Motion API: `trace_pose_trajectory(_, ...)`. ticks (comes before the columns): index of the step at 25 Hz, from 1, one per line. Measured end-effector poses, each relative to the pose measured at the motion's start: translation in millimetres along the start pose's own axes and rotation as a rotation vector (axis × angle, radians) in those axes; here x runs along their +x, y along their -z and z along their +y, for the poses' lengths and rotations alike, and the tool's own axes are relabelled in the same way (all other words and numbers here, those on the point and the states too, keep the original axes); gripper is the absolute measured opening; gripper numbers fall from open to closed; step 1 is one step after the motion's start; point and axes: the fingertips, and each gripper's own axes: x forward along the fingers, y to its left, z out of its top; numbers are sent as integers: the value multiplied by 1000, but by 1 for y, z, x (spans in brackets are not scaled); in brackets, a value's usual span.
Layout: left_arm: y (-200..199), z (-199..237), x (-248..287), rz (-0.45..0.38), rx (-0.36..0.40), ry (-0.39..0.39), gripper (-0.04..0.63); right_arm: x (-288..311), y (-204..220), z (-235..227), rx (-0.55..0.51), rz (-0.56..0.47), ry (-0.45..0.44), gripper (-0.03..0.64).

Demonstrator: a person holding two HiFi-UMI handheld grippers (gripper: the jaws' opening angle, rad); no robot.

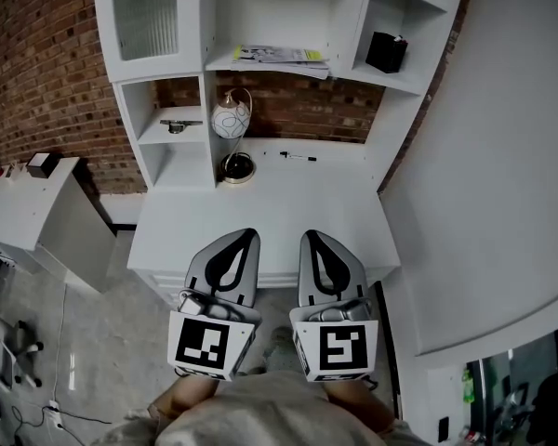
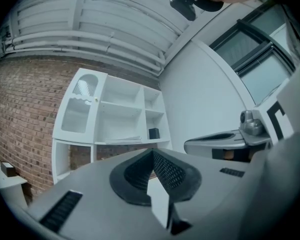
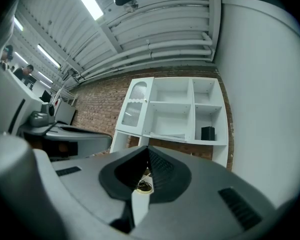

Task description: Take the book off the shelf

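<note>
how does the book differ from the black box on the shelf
The book is pale with a yellow edge; the black box is dark all over. The book lies flat and thin; the black box stands taller and blockier. The book is in the middle compartment, the black box in the one to its right. Both rest at about the same level of the white shelf.
</note>
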Motion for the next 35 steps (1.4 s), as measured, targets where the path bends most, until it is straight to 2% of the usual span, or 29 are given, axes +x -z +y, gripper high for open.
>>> trace_pose_trajectory(7,-1,8,19,-24,9,-9,8,15,3,-8,-14,-11,-6,18)
trace_pose_trajectory(14,11,20,58,-32,25,-5,8,53,20,-29,20,-25,-5,18)
trace_pose_trajectory(22,27,44,137,-16,11,-6,8,131,39,-65,42,-32,-41,18)
trace_pose_trajectory(35,30,87,240,-38,16,-74,8,237,50,-112,49,-63,-121,18)
